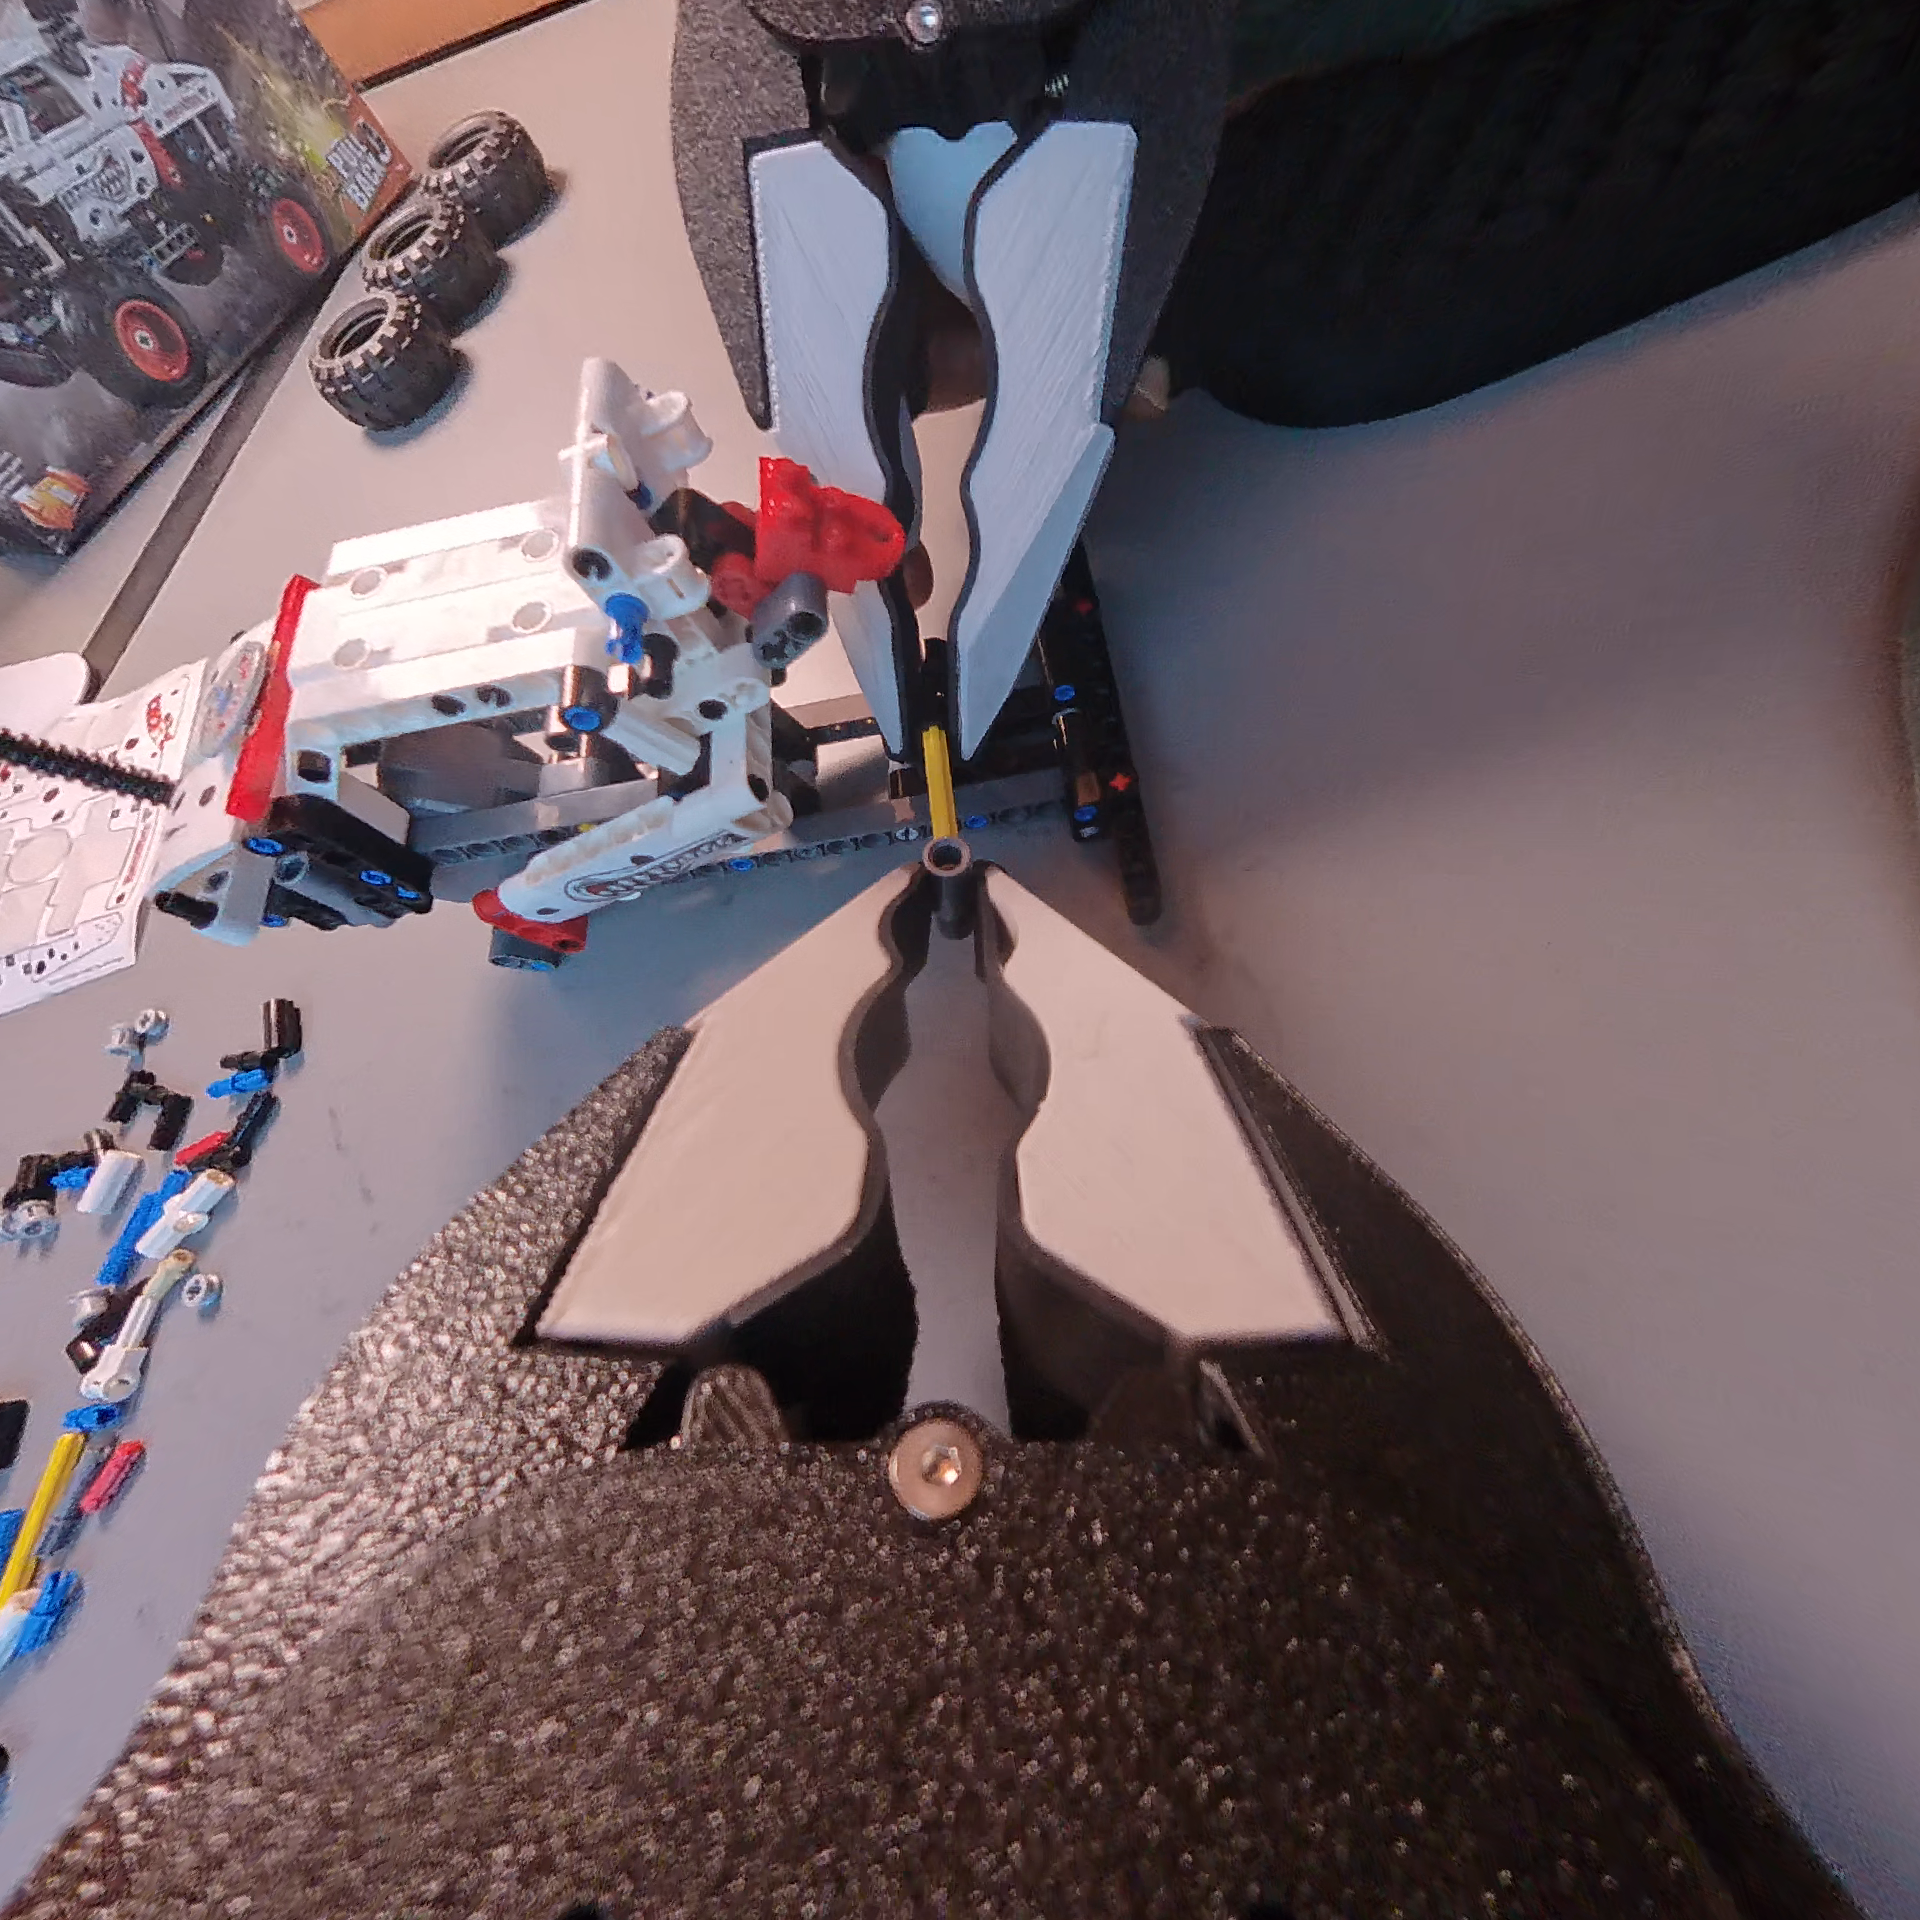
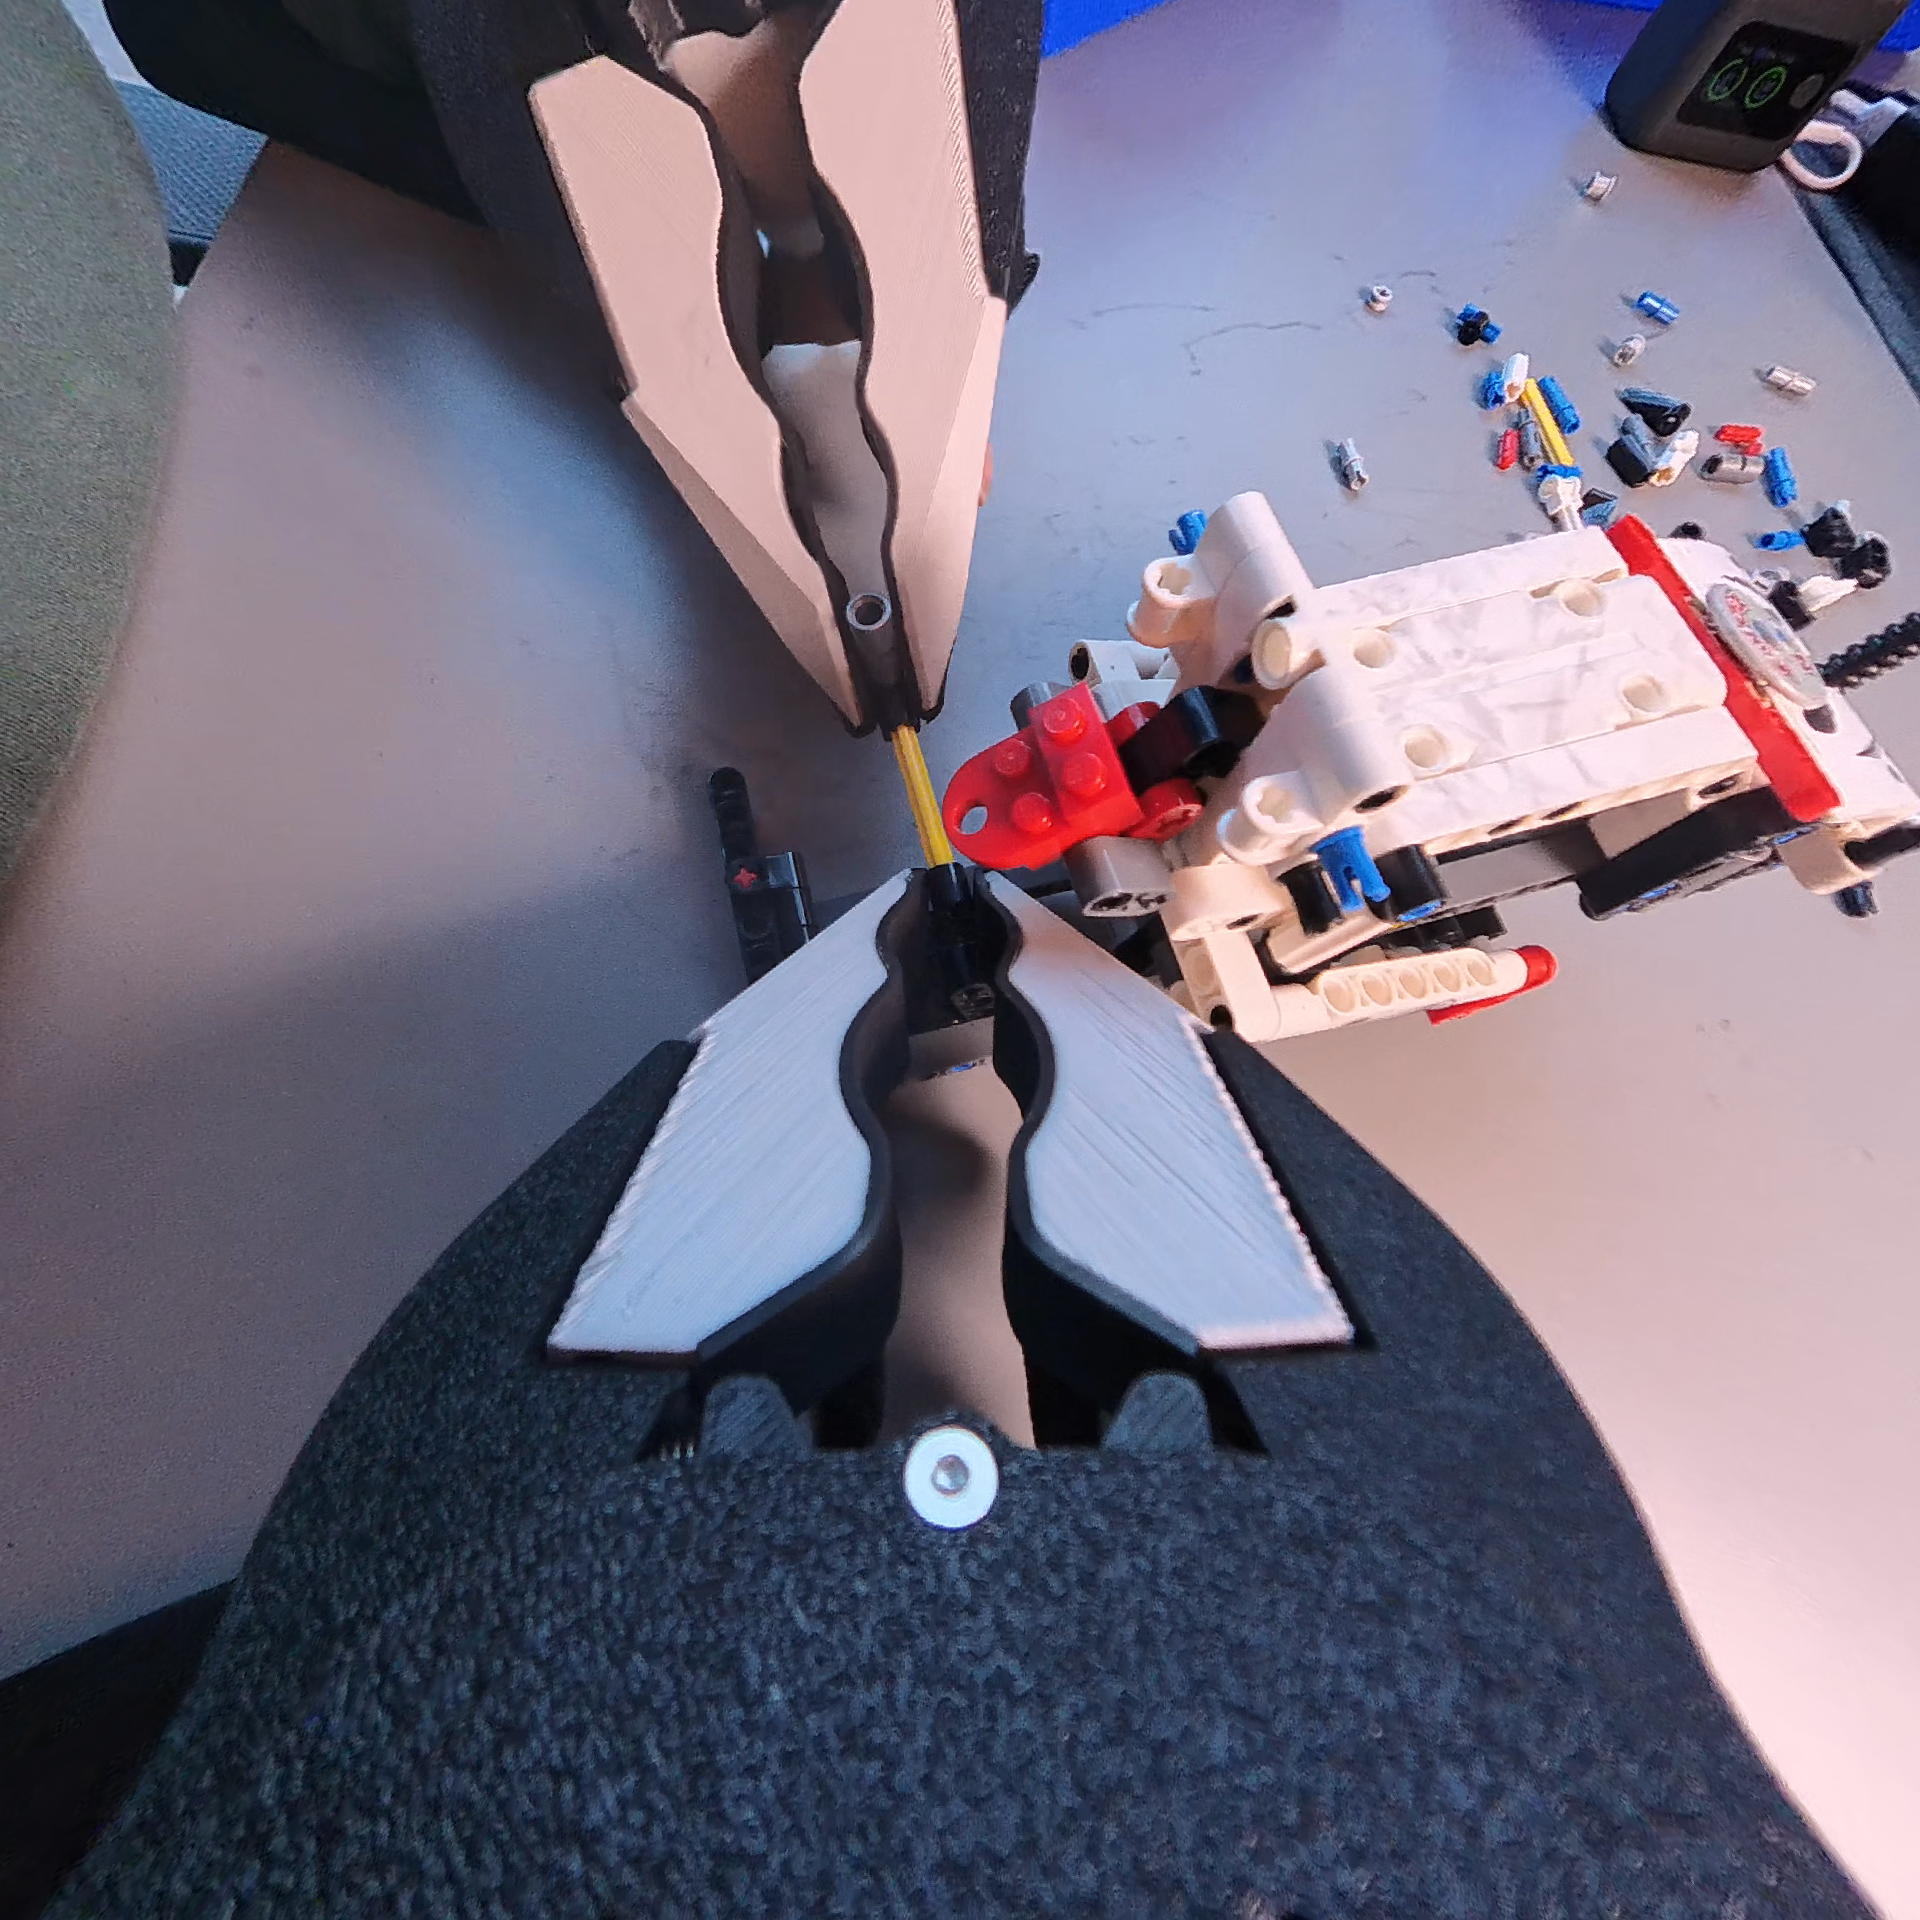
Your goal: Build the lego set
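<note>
Yellow was the colour I steered by: a thin yellow axle (image 1: 938, 781) ran straight between my two tools, which met tip to tip over the grey surface (image 1: 1507, 727). My left tool (image 1: 948, 902) had its fingers drawn in almost to touching and was pinching a small dark tube-shaped connector (image 1: 947, 858) that sat on the near end of the axle. My right tool (image 2: 948, 902) was likewise nearly closed, its tips gripping a black piece (image 2: 951, 914) on the axle's other end; in the right wrist view that piece seemed to belong to the black frame at the model's end, though I could not tell exactly where it joined.

The half-built truck (image 1: 499, 686) lay just left of the axle in the left wrist view, a white panelled body with a red strip at one end, blue pins, grey beams beneath and a red studded plate (image 1: 826, 525) sticking out towards the right tool. A black beam (image 1: 1117, 748) with small red marks lay just beyond the tool tips.

Farther off, three black knobbly tyres (image 1: 426, 270) sat beside the set's box (image 1: 156, 208) at the far left. A sheet of stickers (image 1: 73, 831) lay by the truck's tail, and loose small parts (image 1: 156, 1195) in blue, black, white and red were scattered nearer me. In the right wrist view a dark device with a lit screen (image 2: 1745, 83) stood at the far edge.
</note>
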{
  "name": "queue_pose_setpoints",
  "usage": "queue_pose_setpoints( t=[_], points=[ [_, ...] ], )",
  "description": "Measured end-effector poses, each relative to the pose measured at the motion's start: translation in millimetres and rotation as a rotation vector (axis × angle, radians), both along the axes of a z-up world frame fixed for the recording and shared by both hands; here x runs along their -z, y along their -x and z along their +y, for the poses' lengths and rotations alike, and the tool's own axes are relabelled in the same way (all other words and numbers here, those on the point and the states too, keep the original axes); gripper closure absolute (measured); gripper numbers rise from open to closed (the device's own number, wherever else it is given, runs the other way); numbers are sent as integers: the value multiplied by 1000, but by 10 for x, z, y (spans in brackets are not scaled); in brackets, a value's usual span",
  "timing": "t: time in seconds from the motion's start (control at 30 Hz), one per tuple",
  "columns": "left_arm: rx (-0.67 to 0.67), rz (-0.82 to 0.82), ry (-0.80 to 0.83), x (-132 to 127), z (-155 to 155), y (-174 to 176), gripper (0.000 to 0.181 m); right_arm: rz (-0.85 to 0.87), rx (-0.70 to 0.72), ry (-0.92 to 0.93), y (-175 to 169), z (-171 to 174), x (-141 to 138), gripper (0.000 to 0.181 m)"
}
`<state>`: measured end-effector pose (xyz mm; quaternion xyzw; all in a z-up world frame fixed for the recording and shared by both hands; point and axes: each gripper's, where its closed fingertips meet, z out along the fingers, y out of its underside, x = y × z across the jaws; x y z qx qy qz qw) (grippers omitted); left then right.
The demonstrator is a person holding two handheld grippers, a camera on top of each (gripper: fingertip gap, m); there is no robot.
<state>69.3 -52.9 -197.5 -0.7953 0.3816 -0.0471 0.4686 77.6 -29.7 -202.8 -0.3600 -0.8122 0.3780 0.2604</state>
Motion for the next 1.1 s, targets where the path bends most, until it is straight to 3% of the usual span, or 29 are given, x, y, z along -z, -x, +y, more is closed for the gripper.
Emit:
queue_pose_setpoints(
  t=[0.23, 1.1],
  points=[
    [-33, -43, 22, -12, 41, 31, 175, -10, 22, 9, 22, 23, -2, 175],
    [98, -94, 81, 5, -29, 6, 175, 8, -31, -4, -9, -102, -26, 172]
  ],
)
